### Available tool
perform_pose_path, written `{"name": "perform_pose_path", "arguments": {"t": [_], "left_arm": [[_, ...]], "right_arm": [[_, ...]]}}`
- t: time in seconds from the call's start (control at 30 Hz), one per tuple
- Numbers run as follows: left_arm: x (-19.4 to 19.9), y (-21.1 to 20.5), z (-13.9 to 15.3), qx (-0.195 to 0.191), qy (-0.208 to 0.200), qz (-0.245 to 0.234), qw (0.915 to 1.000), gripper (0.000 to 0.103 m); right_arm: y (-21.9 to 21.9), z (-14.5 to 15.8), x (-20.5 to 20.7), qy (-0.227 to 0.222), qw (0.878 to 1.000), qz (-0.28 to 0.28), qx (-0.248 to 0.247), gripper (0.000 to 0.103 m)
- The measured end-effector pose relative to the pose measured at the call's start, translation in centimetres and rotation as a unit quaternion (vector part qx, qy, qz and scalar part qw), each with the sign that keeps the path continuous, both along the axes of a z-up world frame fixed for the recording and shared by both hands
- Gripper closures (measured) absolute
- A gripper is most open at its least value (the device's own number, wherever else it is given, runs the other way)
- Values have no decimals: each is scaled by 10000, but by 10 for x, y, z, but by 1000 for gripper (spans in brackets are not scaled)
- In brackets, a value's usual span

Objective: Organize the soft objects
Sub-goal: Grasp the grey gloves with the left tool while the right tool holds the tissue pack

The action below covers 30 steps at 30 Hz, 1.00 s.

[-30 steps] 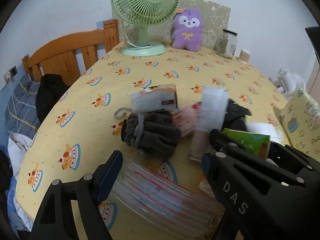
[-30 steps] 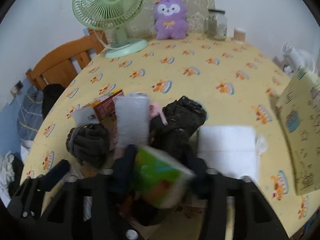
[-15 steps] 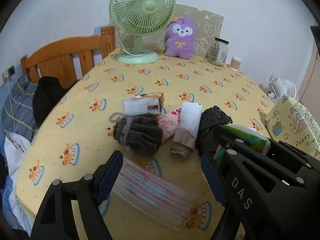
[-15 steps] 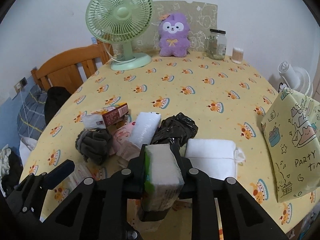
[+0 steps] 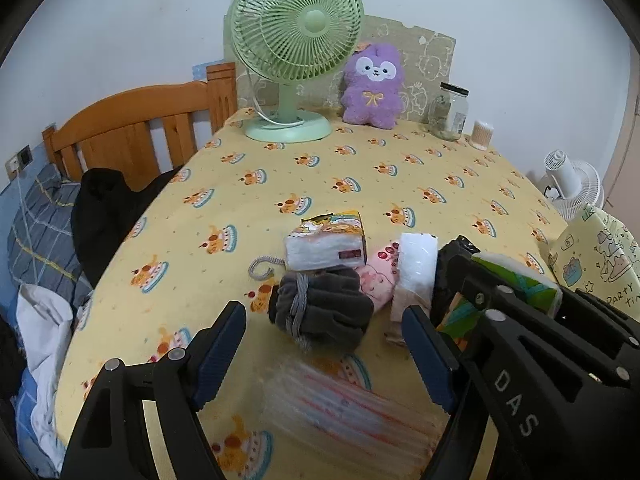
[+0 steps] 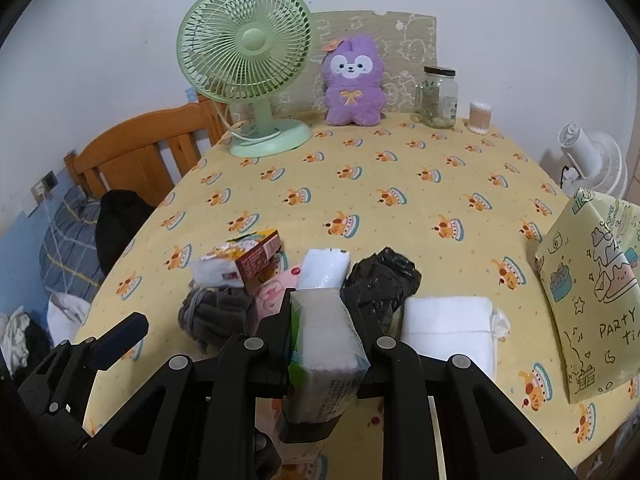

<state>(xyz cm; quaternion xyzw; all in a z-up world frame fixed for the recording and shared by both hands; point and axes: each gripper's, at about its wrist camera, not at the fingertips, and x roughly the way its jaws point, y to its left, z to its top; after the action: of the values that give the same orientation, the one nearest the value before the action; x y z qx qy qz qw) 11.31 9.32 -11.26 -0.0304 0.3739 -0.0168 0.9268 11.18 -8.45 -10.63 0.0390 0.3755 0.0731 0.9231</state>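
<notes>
**Clerk:** Right gripper (image 6: 322, 312): both fingers pressed against a green-and-white tissue pack (image 6: 324, 344), pack held clear of the table. Seen from the left wrist camera, the same pack (image 5: 516, 284) sits at the right edge, clamped in the black frame.

**Checker:** And the left gripper (image 5: 324, 344)?

**Clerk:** Jaws spread wide, nothing between them; blue pads (image 5: 218, 350) either side of a clear plastic-wrapped packet with red stripes (image 5: 352, 408) lying on the table below. Whether the pads touch it, cannot tell.

**Checker:** Soft items on the yellow cake-print tablecloth (image 6: 400, 184)?

**Clerk:** One cluster at the near middle. Dark grey knitted bundle (image 5: 320, 308) with a grey cord, nearest the left gripper. Behind it, a printed tissue pack (image 5: 326, 242), white face forward. Just right of the bundle, a pink patterned cloth (image 5: 378, 276), then a white roll in clear wrap (image 5: 416, 268) lying over a beige folded piece (image 5: 400, 308). Black crumpled plastic bag (image 6: 384, 276) next, touching the roll. Folded white towel (image 6: 448, 328) at the right end, beside the bag.

**Checker:** Other entries?

**Clerk:** Far edge of the table: green desk fan (image 6: 246, 80), purple plush toy (image 6: 352, 84), glass jar (image 6: 438, 96), small tub of cotton swabs (image 6: 480, 116). Right side: yellow cartoon gift bag (image 6: 592, 292), upright. Beyond the table: white floor fan (image 6: 592, 160); wooden headboard (image 5: 136, 128) on the left, with dark clothing (image 5: 108, 208) beside it
</notes>
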Motion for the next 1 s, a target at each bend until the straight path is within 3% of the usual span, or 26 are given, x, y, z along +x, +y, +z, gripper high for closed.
{"name": "perform_pose_path", "arguments": {"t": [0.1,0.17,0.3,0.6,1.0], "left_arm": [[12,1,-13,-66,247,-37,9997,42],[14,2,-19,-89,237,-30,9997,44],[13,6,-17,-148,178,-12,9997,48],[8,3,-7,-300,174,-165,9993,52],[-9,-15,31,-188,-19,-289,9994,53]], "right_arm": [[0,-9,8,97,9999,-133,0,81],[-2,-21,14,406,9989,-155,161,82],[2,-21,15,284,9995,-132,32,82],[3,-15,12,273,9995,31,156,82],[-10,17,3,78,9997,95,211,83]]}}
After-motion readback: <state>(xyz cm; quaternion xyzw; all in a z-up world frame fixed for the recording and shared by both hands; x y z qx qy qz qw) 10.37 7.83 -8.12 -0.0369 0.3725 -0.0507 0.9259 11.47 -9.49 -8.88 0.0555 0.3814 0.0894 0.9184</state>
